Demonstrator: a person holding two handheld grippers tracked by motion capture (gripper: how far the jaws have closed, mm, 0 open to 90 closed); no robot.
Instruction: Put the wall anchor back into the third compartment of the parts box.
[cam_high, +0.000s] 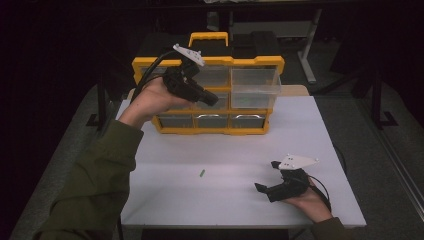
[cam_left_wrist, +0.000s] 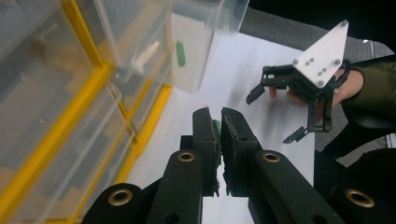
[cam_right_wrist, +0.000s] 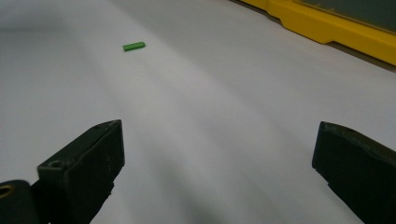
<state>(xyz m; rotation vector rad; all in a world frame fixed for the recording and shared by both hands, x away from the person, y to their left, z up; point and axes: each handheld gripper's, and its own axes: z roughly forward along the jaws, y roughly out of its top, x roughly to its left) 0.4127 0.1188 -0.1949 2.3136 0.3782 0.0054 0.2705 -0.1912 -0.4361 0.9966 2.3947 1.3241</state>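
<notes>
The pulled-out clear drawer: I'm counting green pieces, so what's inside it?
One small green piece shows through the wall of the pulled-out clear drawer, with a pale shape beside it. The drawer's far corners are blurred by glare, so more may be hidden.

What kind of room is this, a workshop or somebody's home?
Probably a workshop or lab: a plain white table, a yellow parts organizer with clear drawers, and a person working a handheld left gripper in a dark room.

Dim lab or workshop: white table (cam_high: 235, 150), yellow drawer organizer (cam_high: 260, 62), metal stands on grey floor.
</notes>
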